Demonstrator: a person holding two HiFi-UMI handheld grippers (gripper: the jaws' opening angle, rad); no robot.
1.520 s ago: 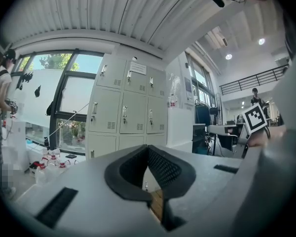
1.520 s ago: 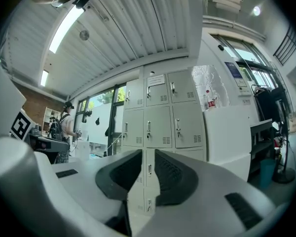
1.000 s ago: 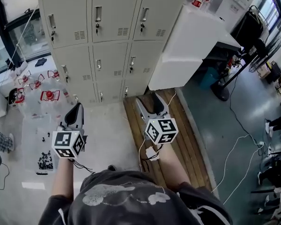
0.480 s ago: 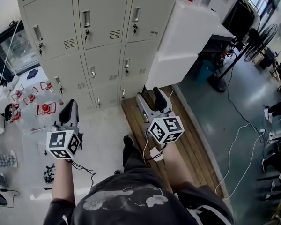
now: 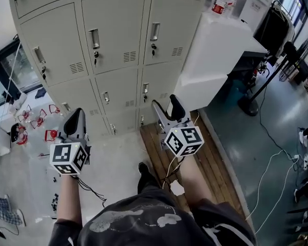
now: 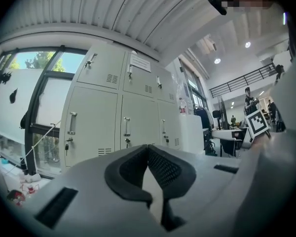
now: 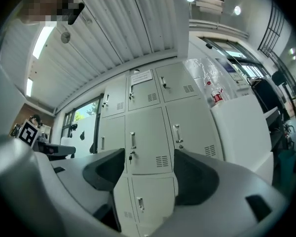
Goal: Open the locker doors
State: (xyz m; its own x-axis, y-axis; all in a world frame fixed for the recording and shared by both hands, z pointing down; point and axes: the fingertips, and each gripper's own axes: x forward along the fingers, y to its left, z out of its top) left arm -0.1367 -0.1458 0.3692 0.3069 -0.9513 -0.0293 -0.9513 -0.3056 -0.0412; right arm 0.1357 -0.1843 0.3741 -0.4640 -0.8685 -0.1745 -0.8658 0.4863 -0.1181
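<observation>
L gripper [image 5: 74,120] clenched, pads together, nothing held. R gripper [image 5: 166,108] released, jaws apart, empty; a mid-column door [image 7: 147,139] shows thru its gap. Lockers [image 5: 113,40] stand ahead of both grippers, apart from them, no contact. All doors in view shut.

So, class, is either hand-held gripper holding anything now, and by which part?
Nothing is held. The left hand-held gripper is shut on nothing; the right hand-held gripper is open, and the lockers stand beyond its jaws, untouched, doors closed.
</observation>
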